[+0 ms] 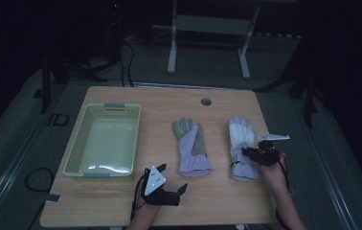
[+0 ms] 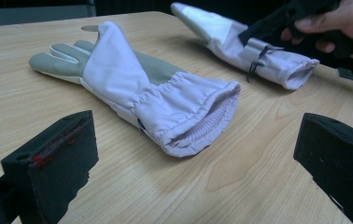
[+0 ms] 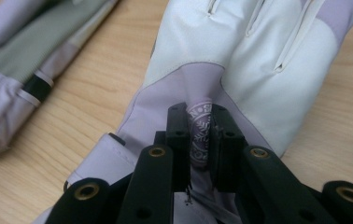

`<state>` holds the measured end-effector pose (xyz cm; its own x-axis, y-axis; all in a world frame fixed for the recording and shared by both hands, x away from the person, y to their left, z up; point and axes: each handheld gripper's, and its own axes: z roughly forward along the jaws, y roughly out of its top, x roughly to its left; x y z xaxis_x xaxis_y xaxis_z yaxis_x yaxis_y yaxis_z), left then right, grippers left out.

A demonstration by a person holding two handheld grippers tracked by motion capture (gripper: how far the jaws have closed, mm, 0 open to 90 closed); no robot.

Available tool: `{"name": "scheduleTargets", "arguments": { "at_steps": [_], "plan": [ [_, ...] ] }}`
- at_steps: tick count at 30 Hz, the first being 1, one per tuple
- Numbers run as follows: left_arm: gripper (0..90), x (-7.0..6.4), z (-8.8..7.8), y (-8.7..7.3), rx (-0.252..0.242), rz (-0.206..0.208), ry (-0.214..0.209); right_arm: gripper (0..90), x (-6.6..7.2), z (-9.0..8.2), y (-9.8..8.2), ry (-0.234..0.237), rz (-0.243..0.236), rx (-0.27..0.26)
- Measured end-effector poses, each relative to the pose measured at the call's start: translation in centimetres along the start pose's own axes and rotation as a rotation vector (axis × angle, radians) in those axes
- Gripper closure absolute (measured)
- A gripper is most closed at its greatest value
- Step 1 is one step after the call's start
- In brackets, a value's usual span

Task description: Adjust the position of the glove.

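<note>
Currently right gripper (image 3: 198, 140) pinches a thin fold of the right glove (image 1: 242, 148), well right of the basket (image 1: 103, 143) on the counter (image 1: 217, 196); fold may slip when lifted; left gripper (image 2: 193, 158) open.

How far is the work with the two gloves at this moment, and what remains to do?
Nothing looks finished: the basket holds nothing, and both gloves lie on the table. In hand: the right gripper has pinched a fold of the right glove between its jaws. The left gripper waits open near the left glove. Probably left: moving both gloves, perhaps into the basket.
</note>
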<state>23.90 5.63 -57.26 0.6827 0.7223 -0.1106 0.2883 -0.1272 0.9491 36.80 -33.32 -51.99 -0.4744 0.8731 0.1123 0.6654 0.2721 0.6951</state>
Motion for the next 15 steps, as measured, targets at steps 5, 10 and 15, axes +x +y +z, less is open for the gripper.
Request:
{"name": "scheduleTargets", "arguments": {
  "at_steps": [5,10,15],
  "plan": [
    [0.0,0.0,0.0,0.0,0.000,0.001,0.002,80.8,0.3,-2.2,1.4,0.012,-0.010,-0.024],
    [0.0,0.0,0.0,0.0,-0.002,0.000,0.002,80.8,0.9,-4.1,3.2,0.018,-0.027,-0.058],
    [0.0,-0.1,0.0,0.0,-0.002,0.001,0.002,80.8,2.0,-5.6,4.9,0.023,-0.055,-0.089]
  ]
}}
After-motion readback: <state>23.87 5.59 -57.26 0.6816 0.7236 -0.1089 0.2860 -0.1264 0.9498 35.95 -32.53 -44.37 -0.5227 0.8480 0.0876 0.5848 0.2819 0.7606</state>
